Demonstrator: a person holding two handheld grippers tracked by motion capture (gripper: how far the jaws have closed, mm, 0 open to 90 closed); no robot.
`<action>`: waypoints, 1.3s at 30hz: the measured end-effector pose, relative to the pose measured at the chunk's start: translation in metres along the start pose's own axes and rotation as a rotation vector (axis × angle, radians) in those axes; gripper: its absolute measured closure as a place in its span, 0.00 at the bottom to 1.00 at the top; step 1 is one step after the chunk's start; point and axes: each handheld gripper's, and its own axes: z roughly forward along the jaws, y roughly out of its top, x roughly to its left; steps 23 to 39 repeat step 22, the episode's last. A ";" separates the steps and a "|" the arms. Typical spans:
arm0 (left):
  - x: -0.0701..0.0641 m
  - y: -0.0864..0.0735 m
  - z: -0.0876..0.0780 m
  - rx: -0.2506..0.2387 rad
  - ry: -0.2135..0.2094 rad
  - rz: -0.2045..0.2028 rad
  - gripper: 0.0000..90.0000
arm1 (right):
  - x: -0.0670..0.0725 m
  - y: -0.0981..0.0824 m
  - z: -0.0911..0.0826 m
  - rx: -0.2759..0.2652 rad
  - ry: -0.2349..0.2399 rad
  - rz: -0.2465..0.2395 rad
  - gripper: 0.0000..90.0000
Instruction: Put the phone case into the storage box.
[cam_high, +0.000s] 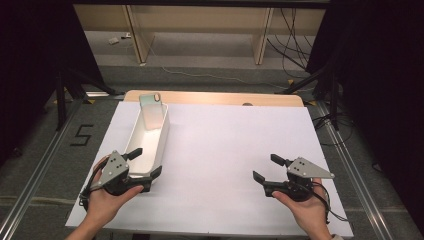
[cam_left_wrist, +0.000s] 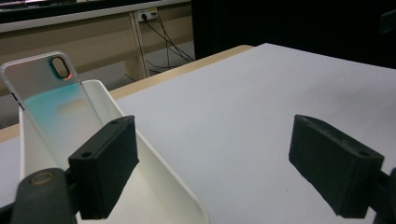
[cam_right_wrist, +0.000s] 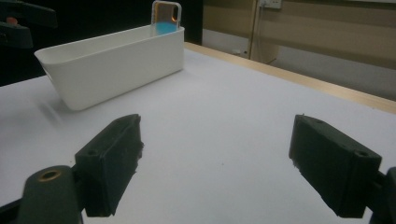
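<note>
White sheet (cam_high: 225, 150) over wooden table, dark curtains around. White bin (cam_high: 150, 145) at left, clear phone case (cam_high: 151, 112) leaning inside at far end (camera hole up). Left gripper (cam_high: 145, 167) at bin's near end, jaws apart, straddling its wall. Right gripper (cam_high: 267, 168) well apart, jaws spread, empty.

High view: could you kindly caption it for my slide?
Left gripper open astride the white bin's near end, phone case leaning inside.
</note>
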 end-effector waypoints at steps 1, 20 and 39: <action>0.000 -0.001 0.000 -0.001 -0.003 0.007 0.17 | 0.000 -0.001 0.001 -0.007 0.000 0.001 0.20; -0.004 -0.008 0.002 0.002 -0.034 0.019 0.16 | 0.006 -0.005 0.002 0.008 0.036 0.004 0.21; -0.005 -0.008 0.003 0.001 -0.036 0.019 0.16 | 0.005 -0.005 0.003 0.008 0.036 0.005 0.21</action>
